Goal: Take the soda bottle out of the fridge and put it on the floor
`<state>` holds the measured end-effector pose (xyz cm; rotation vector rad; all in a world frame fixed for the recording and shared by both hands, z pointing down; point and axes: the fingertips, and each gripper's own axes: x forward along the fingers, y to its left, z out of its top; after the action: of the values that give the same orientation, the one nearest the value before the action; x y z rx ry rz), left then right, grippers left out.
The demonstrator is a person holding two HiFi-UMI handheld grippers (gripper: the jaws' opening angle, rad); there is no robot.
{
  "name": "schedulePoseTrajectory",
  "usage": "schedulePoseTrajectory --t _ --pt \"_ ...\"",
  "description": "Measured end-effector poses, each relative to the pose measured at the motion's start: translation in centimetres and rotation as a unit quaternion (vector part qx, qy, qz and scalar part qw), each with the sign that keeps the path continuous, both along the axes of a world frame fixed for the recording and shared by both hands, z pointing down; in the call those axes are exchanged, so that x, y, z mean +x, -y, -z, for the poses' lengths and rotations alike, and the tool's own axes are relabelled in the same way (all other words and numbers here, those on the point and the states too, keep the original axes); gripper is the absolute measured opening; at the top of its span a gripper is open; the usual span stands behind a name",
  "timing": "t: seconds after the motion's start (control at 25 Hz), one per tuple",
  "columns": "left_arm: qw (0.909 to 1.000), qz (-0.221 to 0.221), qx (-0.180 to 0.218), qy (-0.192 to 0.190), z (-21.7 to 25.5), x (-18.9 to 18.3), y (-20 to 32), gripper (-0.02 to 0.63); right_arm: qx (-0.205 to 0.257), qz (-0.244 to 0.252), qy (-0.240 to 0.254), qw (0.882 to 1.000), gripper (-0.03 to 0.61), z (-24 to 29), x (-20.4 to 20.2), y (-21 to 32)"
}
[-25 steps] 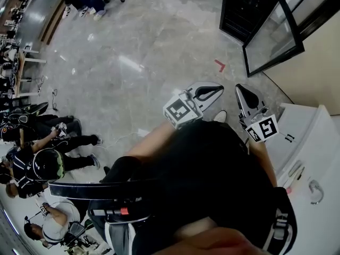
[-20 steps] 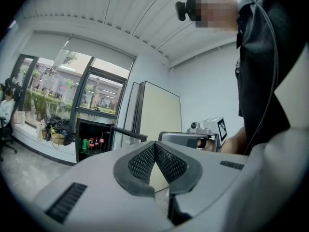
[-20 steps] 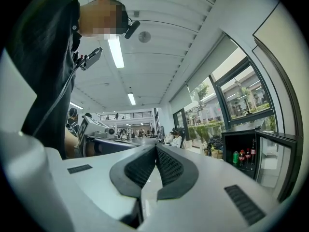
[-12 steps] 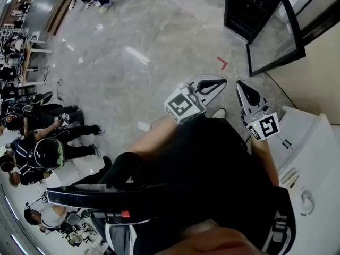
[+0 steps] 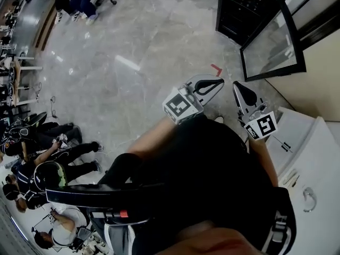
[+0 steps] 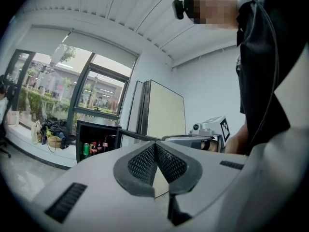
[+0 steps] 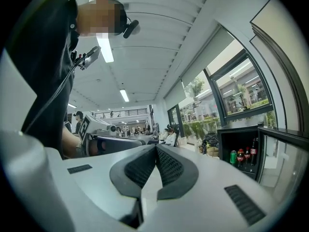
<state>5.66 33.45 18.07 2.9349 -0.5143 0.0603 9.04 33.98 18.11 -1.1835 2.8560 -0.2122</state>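
Holding one tool in each hand at waist height, the person (image 5: 212, 163) in a black top stands on the grey stone floor (image 5: 138, 41). The left tongs (image 5: 218, 82) are closed, pad against pad, and nothing is between them. The right tongs (image 5: 237, 85), just beside them, are closed and empty in the same way. Both point level toward the far right. A white cabinet (image 5: 313, 158) stands at the near right, close to the right tongs. At the near left some people in dark clothes (image 5: 48, 169) sit low together. A little beyond the tips of the tongs there is a red corner mark (image 5: 216, 69) on the floor. Farther, at the far right, stands a small black fridge (image 5: 229, 20) with its glass door (image 5: 268, 41) swung open. The soda bottles (image 7: 240, 157) with red caps stand inside it on a shelf, next to a green can (image 7: 233, 157), well apart from both tongs.
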Motion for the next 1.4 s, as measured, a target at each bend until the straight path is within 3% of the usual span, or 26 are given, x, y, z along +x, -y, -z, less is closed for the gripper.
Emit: schedulePoseTrajectory --t 0.28,0.6,1.0,1.4 --pt "0.9992 -0.039 0.004 -0.003 0.1 -3.7 8.5 -0.003 -0.014 -0.042 0.001 0.999 0.012 -0.2 -3.5 8.1" --pt "0.998 -0.063 -0.001 -0.01 -0.2 -7.7 14.7 -0.002 -0.018 -0.084 -0.009 0.996 0.012 -0.2 -6.8 13.8" --pt "0.9982 -0.058 -0.009 -0.012 -1.5 -5.5 20.5 -0.002 -0.029 -0.092 -0.012 0.995 0.012 -2.1 -4.4 19.2" --pt "0.9994 -0.033 -0.003 -0.007 -1.7 0.5 28.9 -0.002 -0.032 -0.101 -0.02 0.994 0.012 -4.1 2.7 29.1"
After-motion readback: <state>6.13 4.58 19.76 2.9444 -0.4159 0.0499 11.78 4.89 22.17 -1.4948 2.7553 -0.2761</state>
